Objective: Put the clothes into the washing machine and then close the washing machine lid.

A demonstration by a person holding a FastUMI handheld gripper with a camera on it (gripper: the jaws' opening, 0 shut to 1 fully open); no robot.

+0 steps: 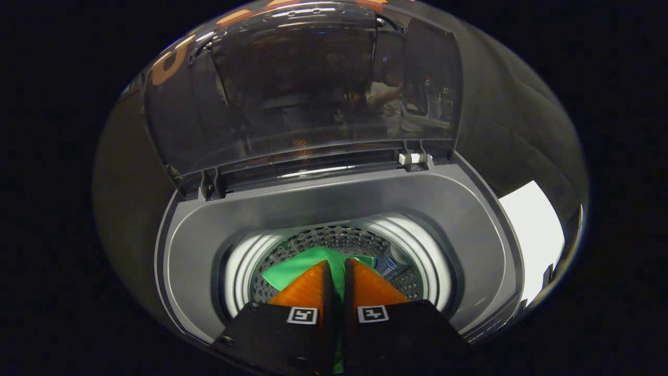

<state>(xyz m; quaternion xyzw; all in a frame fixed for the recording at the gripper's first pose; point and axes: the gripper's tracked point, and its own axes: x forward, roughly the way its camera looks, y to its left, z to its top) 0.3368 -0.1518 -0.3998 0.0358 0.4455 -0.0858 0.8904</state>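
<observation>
A grey top-loading washing machine (323, 201) stands just ahead of me with its tinted see-through lid (302, 89) raised upright at the back. Below the opening is the perforated metal drum (339, 237). A green cloth (295, 270) hangs over the drum, spreading out just beyond the fingertips. My gripper (337, 262) is over the drum mouth, and its fingers are nearly together, shut on the green cloth. A strip of the cloth shows in the narrow gap between them. A blue and white striped piece (389, 265) lies in the drum to the right of the fingers.
The lid hangs on two hinges at the rear of the machine, with a white catch (412, 158) by the right one. A white panel (532, 235) stands to the right of the machine. Dark booth wall surrounds the machine.
</observation>
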